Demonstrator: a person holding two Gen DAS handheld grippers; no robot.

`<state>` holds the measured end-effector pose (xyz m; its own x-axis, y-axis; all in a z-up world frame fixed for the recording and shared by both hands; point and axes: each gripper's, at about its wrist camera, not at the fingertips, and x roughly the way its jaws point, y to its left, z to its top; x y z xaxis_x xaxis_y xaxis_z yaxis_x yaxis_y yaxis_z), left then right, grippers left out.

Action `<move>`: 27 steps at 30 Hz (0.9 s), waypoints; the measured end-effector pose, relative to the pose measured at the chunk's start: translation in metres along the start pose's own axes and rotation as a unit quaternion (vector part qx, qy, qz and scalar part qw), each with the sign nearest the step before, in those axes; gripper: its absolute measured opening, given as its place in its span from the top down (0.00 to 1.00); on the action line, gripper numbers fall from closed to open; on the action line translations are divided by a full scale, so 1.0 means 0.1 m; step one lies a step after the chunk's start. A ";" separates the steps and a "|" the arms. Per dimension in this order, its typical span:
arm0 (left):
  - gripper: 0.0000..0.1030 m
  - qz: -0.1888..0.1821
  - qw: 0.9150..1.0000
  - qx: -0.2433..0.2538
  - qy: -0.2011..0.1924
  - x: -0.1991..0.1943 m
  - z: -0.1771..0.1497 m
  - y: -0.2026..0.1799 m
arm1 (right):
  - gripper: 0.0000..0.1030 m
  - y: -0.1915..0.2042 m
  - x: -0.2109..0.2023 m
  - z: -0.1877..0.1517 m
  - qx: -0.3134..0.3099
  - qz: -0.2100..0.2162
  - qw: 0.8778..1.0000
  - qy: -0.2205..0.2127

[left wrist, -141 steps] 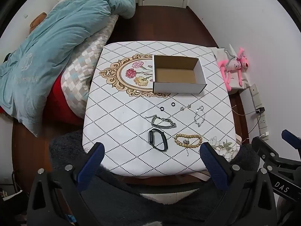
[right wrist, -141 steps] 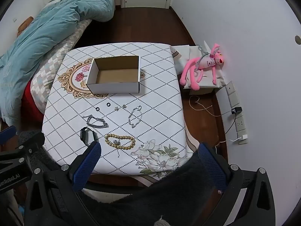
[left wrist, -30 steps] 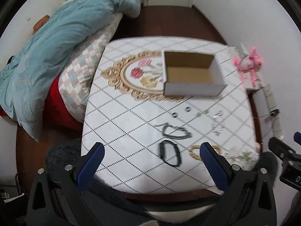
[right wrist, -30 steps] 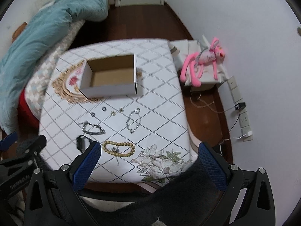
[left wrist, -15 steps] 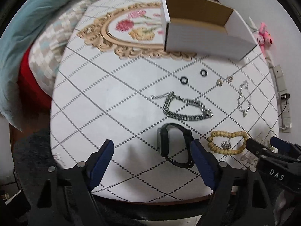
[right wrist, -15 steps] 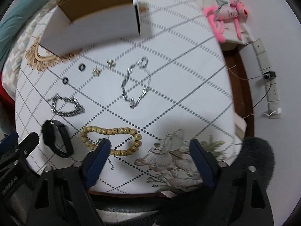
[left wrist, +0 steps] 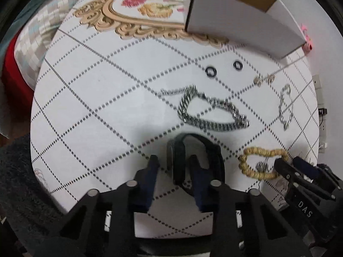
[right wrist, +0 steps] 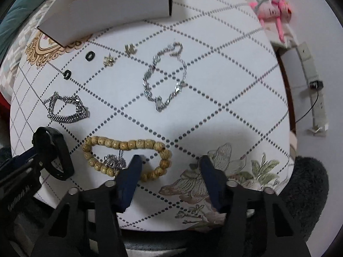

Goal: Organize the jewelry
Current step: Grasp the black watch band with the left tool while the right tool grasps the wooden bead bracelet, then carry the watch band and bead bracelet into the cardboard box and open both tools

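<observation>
On the white table, my left gripper (left wrist: 173,160) has its jaws narrowed around one side of a black wristband (left wrist: 205,150), low over the cloth; the band also shows in the right wrist view (right wrist: 53,152). My right gripper (right wrist: 170,159) is open, its left finger lying over the right end of a wooden bead bracelet (right wrist: 126,144), also in the left wrist view (left wrist: 257,152). A thick silver chain (left wrist: 210,111), a thin silver bracelet (right wrist: 165,75), two black rings (left wrist: 211,71) and two small earrings (right wrist: 120,55) lie beyond. An open cardboard box (left wrist: 246,21) stands at the back.
The table (right wrist: 225,81) has a quilted white cover with a gold frame print and flowers. A bed with pillow (left wrist: 34,36) is to the left. A pink plush toy (right wrist: 272,8) and wall sockets (right wrist: 315,94) are on the right. Dark rug (right wrist: 308,184) lies at the front edge.
Both grippers have dropped down and forward to the table. The left jaws have narrowed around the black wristband's side; the right jaws have narrowed and reached the bead bracelet's right end.
</observation>
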<state>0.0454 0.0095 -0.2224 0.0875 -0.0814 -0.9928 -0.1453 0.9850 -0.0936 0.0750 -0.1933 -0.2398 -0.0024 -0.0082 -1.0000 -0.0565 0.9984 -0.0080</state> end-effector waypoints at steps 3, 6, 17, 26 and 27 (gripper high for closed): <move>0.88 -0.003 1.000 0.003 -0.005 0.01 0.00 0.02 | 0.62 0.04 -0.03 -0.05 -0.011 -0.001 1.000 -0.022; 0.91 0.000 1.000 0.008 -0.011 0.01 -0.02 0.04 | 0.87 0.14 -0.09 -0.08 -0.027 -0.002 0.999 -0.040; 0.91 -0.014 0.999 0.014 -0.038 -0.33 0.04 0.01 | 0.91 0.11 -0.52 -0.03 0.007 0.086 0.995 -0.057; 0.91 -0.034 0.995 0.027 -0.085 -0.84 0.40 -0.06 | 0.91 0.09 -1.04 0.28 -0.007 0.129 0.987 -0.100; 0.91 -0.039 0.995 0.027 -0.091 -0.93 0.46 -0.08 | 0.91 0.09 -1.13 0.32 -0.010 0.134 0.985 -0.108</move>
<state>0.0833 0.0162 -0.1260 0.2742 -0.1339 -0.9523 -0.0775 0.9840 -0.1607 0.1071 -0.1814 -0.1270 0.1916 0.2700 -0.9436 -0.1017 0.9617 0.2545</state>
